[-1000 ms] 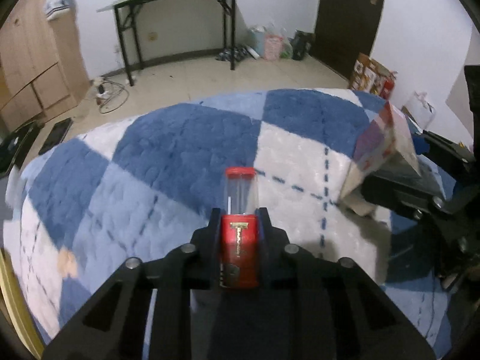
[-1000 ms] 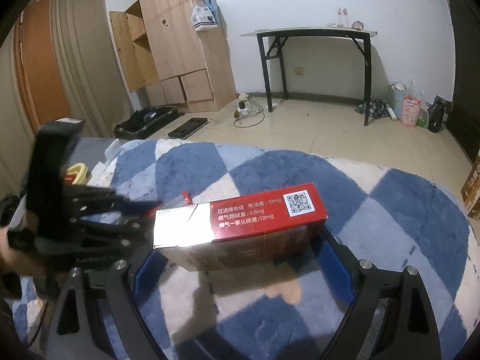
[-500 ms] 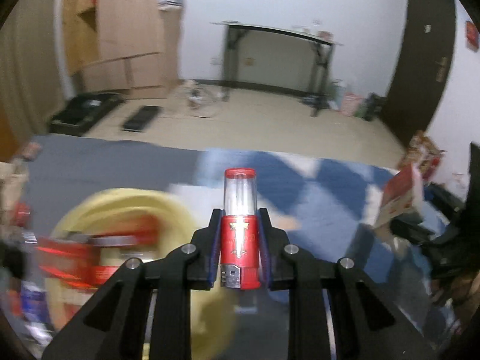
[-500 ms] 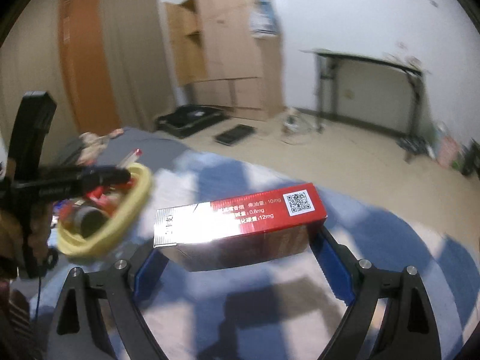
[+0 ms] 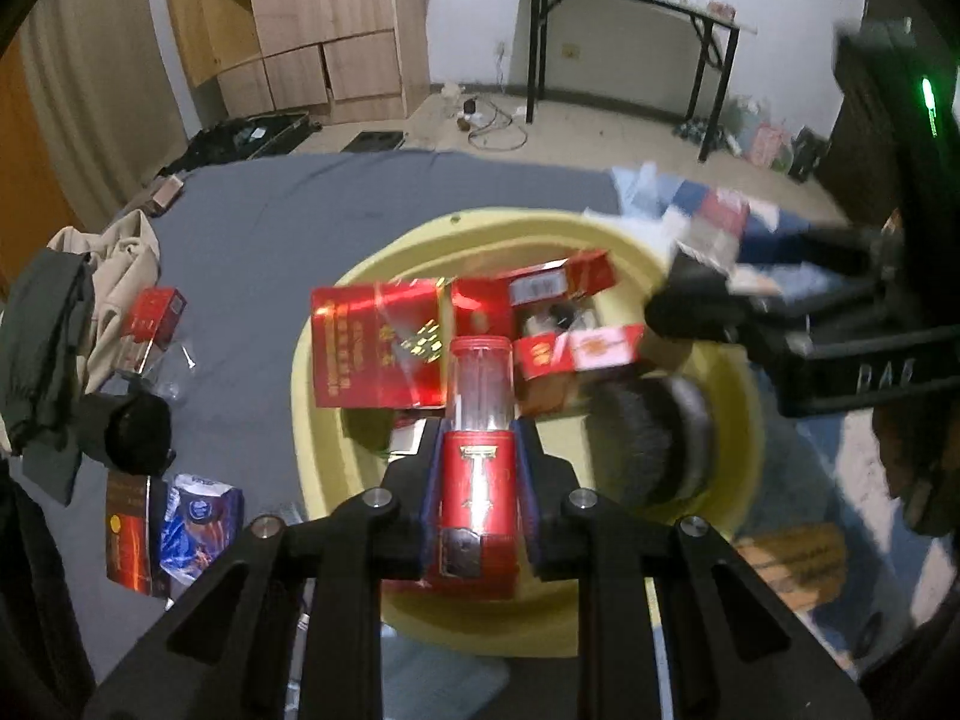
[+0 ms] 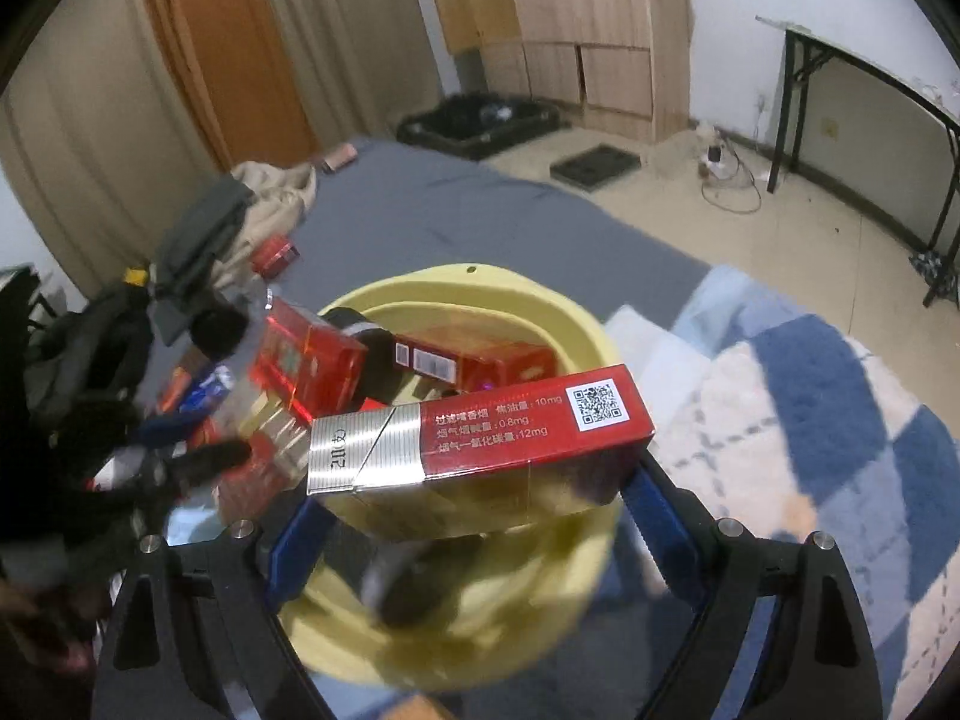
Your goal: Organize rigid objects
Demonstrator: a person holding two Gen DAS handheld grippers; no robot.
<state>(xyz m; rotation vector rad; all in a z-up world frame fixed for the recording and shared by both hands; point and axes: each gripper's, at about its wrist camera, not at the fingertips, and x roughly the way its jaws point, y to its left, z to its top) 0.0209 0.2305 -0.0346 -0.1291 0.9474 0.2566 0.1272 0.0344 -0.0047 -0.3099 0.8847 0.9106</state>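
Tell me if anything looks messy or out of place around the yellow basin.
Inside the yellow basin the red boxes lie tilted and overlapping, not stacked. Several packs are scattered on the grey sheet outside it, beside a heap of clothes.

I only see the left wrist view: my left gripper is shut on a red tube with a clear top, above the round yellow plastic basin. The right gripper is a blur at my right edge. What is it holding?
Observer: The right gripper is shut on a long red cardboard box with a silver end, gripped across its length.
Operator: Is it over the basin, like my left gripper with its red tube?
Observer: Yes, the box hangs over the near part of the yellow basin, above the red packs inside.
Operator: Any marking on it?
Observer: A white QR code sits on its upper face.
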